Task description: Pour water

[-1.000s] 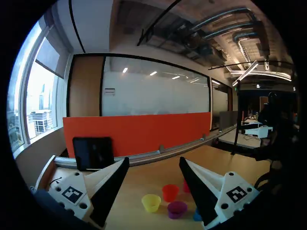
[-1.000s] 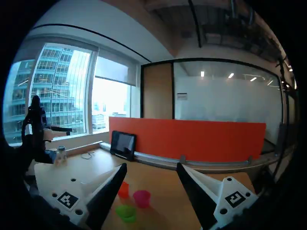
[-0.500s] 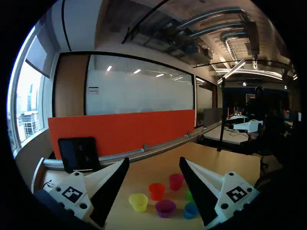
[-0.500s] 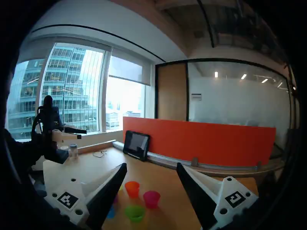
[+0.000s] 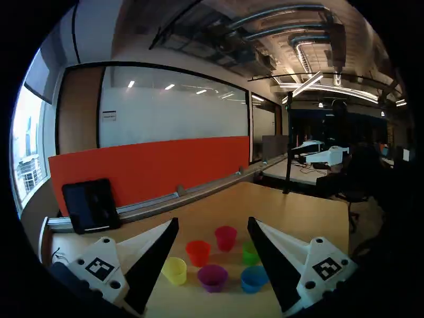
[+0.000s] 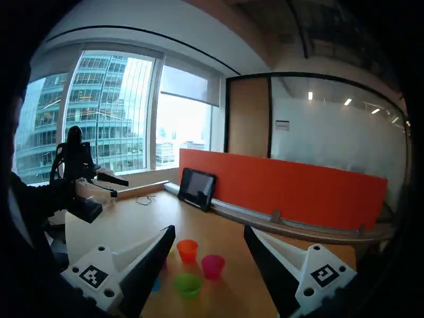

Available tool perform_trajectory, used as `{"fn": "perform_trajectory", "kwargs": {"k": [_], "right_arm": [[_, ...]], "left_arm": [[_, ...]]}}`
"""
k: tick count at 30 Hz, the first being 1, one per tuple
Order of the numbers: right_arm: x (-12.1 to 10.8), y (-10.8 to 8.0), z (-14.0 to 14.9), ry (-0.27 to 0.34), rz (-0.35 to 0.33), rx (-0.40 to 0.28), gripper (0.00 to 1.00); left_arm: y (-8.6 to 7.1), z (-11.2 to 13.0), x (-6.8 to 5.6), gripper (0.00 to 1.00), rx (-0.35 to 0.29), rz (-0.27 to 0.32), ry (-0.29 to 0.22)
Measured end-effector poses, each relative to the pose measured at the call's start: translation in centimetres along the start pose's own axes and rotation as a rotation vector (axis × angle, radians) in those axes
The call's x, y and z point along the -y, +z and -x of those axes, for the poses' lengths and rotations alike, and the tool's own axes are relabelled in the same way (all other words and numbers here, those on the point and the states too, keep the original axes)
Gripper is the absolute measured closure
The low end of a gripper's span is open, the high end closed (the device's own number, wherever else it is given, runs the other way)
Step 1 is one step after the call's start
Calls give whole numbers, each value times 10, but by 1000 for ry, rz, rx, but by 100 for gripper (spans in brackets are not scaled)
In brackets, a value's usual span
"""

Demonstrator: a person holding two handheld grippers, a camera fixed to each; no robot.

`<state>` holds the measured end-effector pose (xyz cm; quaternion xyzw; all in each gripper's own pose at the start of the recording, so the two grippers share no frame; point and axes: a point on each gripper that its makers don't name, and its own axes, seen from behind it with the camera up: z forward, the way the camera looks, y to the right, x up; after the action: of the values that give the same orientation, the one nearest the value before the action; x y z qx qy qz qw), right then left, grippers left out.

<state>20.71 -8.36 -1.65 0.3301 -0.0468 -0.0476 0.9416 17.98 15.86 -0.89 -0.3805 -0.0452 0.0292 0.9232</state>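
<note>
No text is legible. The small white sign (image 5: pixel 109 115) on the glass partition (image 5: pixel 175 111), ahead and left of the left gripper (image 5: pixel 212 219), is too small to read.

The left white two-finger gripper with black inner pads (image 5: pixel 212 219) is hovering with its fingers spread wide and gripping nothing, each finger showing a square black-and-white marker (image 5: pixel 99 268). The right white two-finger gripper (image 6: pixel 209 228) is gaping just as wide and is equally empty. In the right gripper view, a dark-sleeved arm (image 6: pixel 32 199) is holding the left gripper out at the far left.
</note>
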Motion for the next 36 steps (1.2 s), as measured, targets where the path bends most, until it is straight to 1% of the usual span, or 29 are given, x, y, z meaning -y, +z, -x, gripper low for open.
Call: {"fn": "perform_trajectory", "kwargs": {"k": [6, 11, 17, 26, 36], "right_arm": [[2, 2, 7, 7, -27, 24, 0], [4, 3, 17, -9, -48, 57, 0], [7, 7, 33, -33, -66, 107, 0], [16, 14, 55, -70, -101, 171, 0], [17, 20, 78, -77, -123, 234, 0]], "left_arm": [[6, 14, -14, 3, 32, 47, 15], [9, 24, -24, 3, 52, 81, 28], [14, 37, -35, 3, 71, 108, 47], [19, 70, -56, 3, 116, 166, 40], [25, 107, -70, 3, 178, 205, 35]]}}
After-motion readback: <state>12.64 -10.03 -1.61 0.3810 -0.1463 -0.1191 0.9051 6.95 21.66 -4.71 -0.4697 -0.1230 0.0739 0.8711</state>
